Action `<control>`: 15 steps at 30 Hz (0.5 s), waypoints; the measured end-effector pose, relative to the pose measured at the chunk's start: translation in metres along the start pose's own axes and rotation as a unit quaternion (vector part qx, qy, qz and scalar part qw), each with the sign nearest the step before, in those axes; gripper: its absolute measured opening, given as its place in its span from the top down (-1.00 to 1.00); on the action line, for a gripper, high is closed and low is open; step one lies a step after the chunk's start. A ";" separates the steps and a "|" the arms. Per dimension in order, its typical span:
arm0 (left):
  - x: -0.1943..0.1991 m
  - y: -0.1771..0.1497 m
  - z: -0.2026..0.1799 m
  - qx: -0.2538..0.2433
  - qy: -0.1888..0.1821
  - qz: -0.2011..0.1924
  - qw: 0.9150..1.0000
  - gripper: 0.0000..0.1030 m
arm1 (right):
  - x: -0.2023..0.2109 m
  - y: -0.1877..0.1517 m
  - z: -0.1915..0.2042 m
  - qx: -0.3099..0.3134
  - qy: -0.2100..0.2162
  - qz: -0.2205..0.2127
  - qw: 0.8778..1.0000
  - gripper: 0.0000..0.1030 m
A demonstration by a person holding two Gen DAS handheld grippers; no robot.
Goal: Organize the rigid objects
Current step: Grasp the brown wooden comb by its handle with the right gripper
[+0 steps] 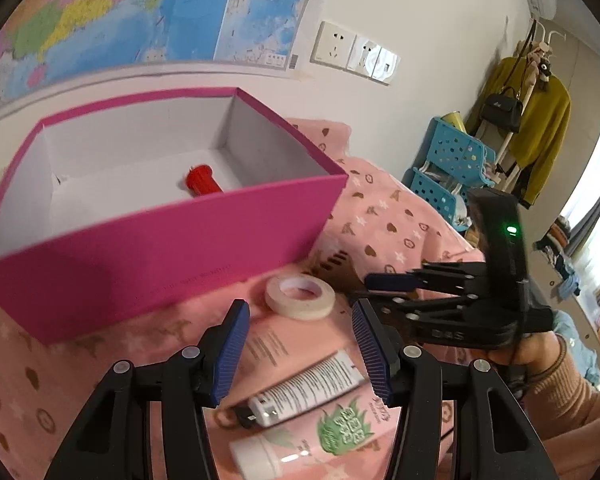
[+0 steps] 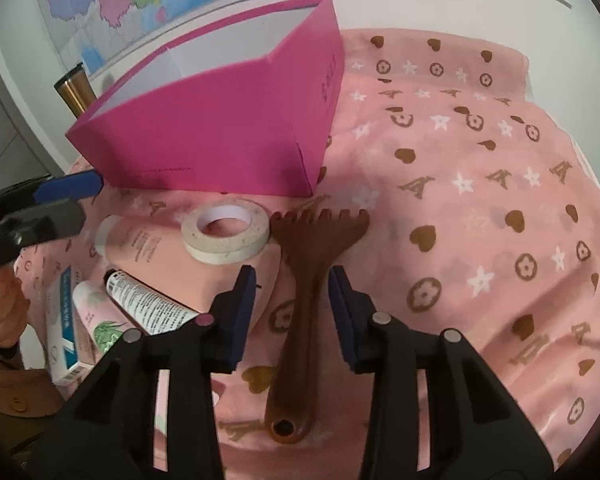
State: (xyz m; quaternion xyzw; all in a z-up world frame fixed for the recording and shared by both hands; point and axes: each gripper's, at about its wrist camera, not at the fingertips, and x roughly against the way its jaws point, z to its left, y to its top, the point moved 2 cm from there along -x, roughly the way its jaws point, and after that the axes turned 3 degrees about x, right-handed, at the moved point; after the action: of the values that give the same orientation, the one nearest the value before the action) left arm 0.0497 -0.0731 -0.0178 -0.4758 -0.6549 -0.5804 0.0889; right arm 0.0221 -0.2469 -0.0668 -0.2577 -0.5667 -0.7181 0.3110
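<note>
Judging by the layout, the job was barely begun: only a red cylinder lay inside the pink box at the upper left of the left wrist view. Below it, the tape roll and tubes waited on the pink cloth, under the released left gripper. In the right wrist view the brown rake-shaped scratcher lay at centre, its handle between the spread fingers of the right gripper, not yet clamped, the comb end just beside the tape.
</note>
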 end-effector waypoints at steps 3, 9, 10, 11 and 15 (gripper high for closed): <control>0.000 -0.007 -0.001 0.003 -0.003 0.005 1.000 -0.05 | -0.010 -0.001 -0.001 0.002 -0.012 0.010 1.000 0.30; -0.002 -0.014 -0.006 0.004 -0.010 0.013 1.000 -0.06 | -0.011 -0.004 -0.002 0.007 -0.031 -0.002 0.999 0.60; -0.003 -0.015 -0.008 0.002 -0.012 0.014 1.000 -0.05 | -0.010 -0.005 -0.004 0.001 -0.027 -0.004 1.000 0.61; -0.004 -0.015 -0.009 0.001 -0.014 0.016 1.000 -0.05 | -0.008 -0.006 -0.007 -0.007 -0.021 -0.005 1.000 0.61; -0.009 -0.018 -0.015 -0.006 -0.025 0.026 0.999 -0.05 | -0.003 -0.009 -0.010 -0.022 -0.013 -0.012 1.000 0.62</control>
State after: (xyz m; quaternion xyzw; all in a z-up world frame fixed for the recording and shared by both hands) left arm 0.0351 -0.0882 -0.0311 -0.5070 -0.6410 -0.5700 0.0847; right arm 0.0171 -0.2543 -0.0772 -0.2669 -0.5575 -0.7309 0.2893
